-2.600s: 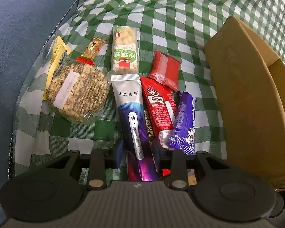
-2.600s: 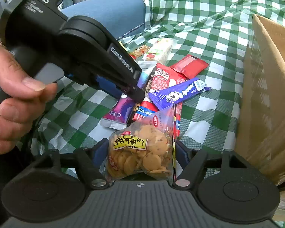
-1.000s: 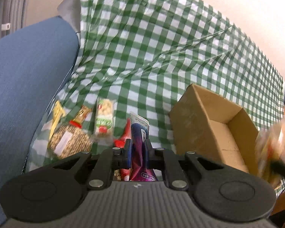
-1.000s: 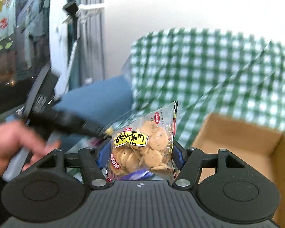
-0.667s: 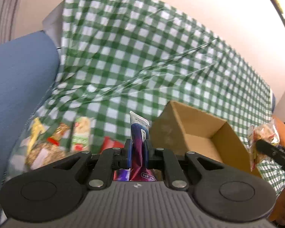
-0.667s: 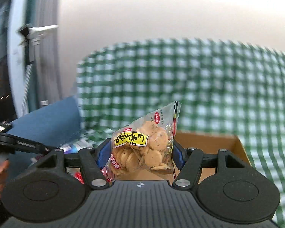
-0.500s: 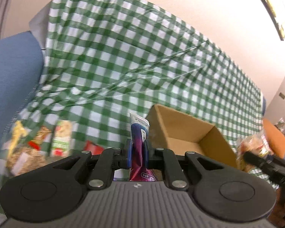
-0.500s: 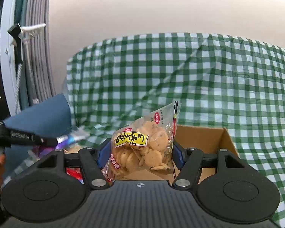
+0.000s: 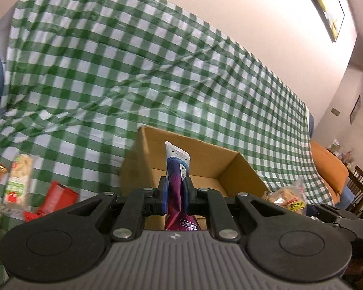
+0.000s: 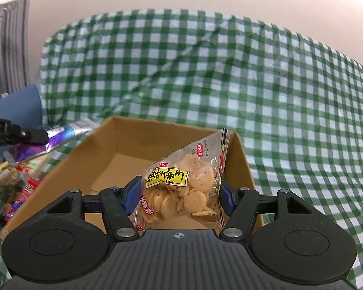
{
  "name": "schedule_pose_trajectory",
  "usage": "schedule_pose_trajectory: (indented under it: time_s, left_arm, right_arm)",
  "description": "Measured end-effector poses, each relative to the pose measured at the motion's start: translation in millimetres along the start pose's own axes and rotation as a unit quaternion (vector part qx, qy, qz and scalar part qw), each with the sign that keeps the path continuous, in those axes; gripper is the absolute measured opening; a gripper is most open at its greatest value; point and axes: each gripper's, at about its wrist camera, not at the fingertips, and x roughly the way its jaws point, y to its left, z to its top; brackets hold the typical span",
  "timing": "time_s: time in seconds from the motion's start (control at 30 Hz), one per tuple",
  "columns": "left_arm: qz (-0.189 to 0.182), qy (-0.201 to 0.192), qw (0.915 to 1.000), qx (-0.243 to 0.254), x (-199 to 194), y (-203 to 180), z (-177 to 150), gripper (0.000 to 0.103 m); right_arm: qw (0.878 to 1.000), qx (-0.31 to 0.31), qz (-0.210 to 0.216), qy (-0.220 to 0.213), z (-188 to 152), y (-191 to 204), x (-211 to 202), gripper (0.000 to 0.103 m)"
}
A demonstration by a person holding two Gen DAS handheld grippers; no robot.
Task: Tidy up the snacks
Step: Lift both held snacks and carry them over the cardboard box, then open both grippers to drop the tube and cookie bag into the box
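My left gripper (image 9: 174,188) is shut on a purple and silver snack pouch (image 9: 177,169) and holds it upright in the air in front of the open cardboard box (image 9: 200,149). My right gripper (image 10: 177,193) is shut on a clear bag of small round cookies (image 10: 181,183) with a yellow label, held above the near edge of the same box (image 10: 123,140). The box looks empty inside. From the right wrist view the left gripper's fingers (image 10: 34,135) and the pouch (image 10: 60,133) show at the left of the box.
A green and white checked cloth (image 9: 157,77) covers the sofa. Several loose snacks lie left of the box: a red packet (image 9: 56,199) and a pale nut bar (image 9: 18,176). The right gripper's cookie bag (image 9: 288,197) shows right of the box. An orange cushion (image 9: 329,169) sits far right.
Both grippers have risen from the snack pile and swung toward the box. The pouch now stands in front of the box opening, and the cookie bag hangs over its near edge.
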Motion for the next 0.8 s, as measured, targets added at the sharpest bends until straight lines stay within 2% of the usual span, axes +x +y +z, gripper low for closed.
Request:
schedule_pose_trajectory:
  time_s: [0.07,0.4,0.63,0.8]
  left_arm:
    - [-0.006,0.005,1.0000,0.003,7,-6,-3,0.013]
    - [-0.030,0.012,0.9980,0.054,15,-34,-18,0.013]
    - [-0.026,0.011,0.9984,0.050,14,-32,-18,0.013]
    - [-0.027,0.011,0.9983,0.051,16,-32,-17,0.013]
  right_arm:
    - [1.000,0.005,-0.003,0.010,3,4,15,0.067]
    - [1.000,0.012,-0.005,0.016,-2,-9,-1,0.067]
    - [1.000,0.015,-0.008,0.019,5,-3,12,0.067]
    - [1.000,0.015,-0.008,0.018,1,-9,4,0.067]
